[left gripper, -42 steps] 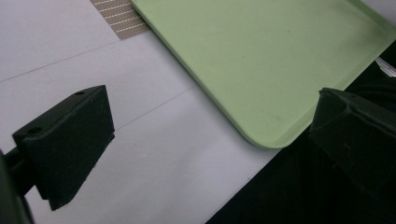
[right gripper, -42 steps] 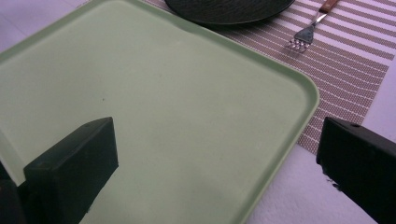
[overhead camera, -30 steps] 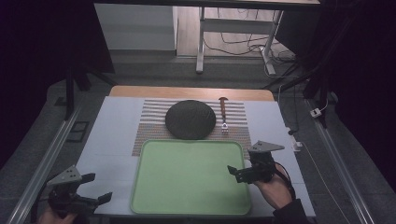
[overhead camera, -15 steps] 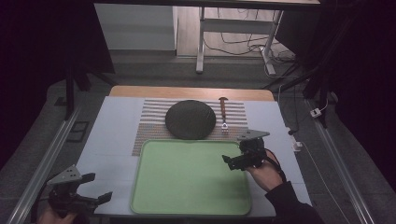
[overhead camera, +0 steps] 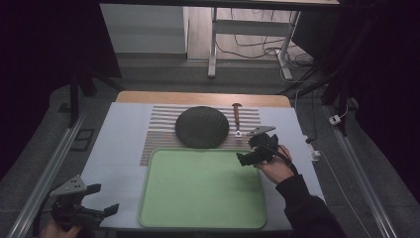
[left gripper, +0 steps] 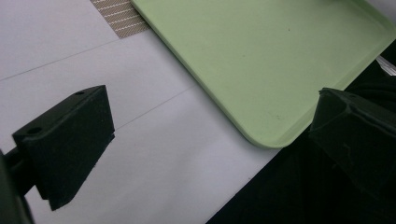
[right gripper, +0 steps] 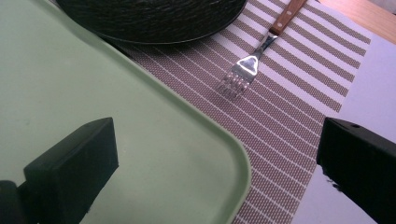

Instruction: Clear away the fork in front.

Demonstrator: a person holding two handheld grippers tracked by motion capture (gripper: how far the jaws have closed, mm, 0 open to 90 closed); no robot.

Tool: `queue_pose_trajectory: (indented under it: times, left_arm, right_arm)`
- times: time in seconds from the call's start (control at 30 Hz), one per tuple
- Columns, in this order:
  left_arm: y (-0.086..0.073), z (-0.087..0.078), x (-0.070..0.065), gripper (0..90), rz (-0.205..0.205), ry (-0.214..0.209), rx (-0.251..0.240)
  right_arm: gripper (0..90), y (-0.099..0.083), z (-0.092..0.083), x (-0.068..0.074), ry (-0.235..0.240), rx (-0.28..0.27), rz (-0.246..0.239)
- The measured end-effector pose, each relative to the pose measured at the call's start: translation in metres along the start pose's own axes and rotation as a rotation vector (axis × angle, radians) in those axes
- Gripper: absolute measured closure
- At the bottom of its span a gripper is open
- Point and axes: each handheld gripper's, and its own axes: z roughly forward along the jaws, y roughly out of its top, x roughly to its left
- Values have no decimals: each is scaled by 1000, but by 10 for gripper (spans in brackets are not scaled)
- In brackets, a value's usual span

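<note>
High view is showing your two grippers at the near side of the table (overhead camera: 124, 119). You are holding the left gripper (overhead camera: 94, 203) low at the near left corner, over the white cover, just beside the near left corner of the green tray (overhead camera: 198, 193). Its jaws are standing wide apart and nothing is sitting between them; in the left gripper view the tray (left gripper: 261, 56) corner and the table edge are lying between the two black jaws.

You are holding the right gripper (overhead camera: 250, 151) over the far right corner of the tray, with your hand (overhead camera: 275, 168) behind it. Its jaws are also standing wide apart and are gripping nothing. In the right gripper view the tray (right gripper: 116, 116) corner is filling the gap between the jaws, and the striped mat (right gripper: 289, 93) is lying beyond it.

On the mat (overhead camera: 158, 134) a dark round plate (overhead camera: 202, 126) is resting just behind the tray, perhaps touching its far rim, but the picture is too dim to be sure. A fork (overhead camera: 237, 119) with a wooden handle is lying to the right of the plate, its tines (right gripper: 238, 77) pointing toward the right gripper and near it, but apart from it.
</note>
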Motion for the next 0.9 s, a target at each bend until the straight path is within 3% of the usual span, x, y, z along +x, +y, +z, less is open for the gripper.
queue_pose_trajectory:
  times: [0.43,0.6,0.63,0.67,0.9]
  left_arm:
    - [0,0,1,0,-3,-4,-1]
    - [0,0,1,0,-4,-5,-2]
    - [0,0,1,0,-4,-6,-2]
    - [0,0,1,0,-4,-6,-1]
    - [0,0,1,0,-7,-9,-1]
  right_arm:
    - [0,19,30,-7,-96,67,-164]
    - [0,25,42,-8,-143,102,-274]
    - [0,25,42,-8,-143,102,-274]
    - [0,28,46,-9,-147,122,-320]
    - [4,35,66,-7,-166,186,-448]
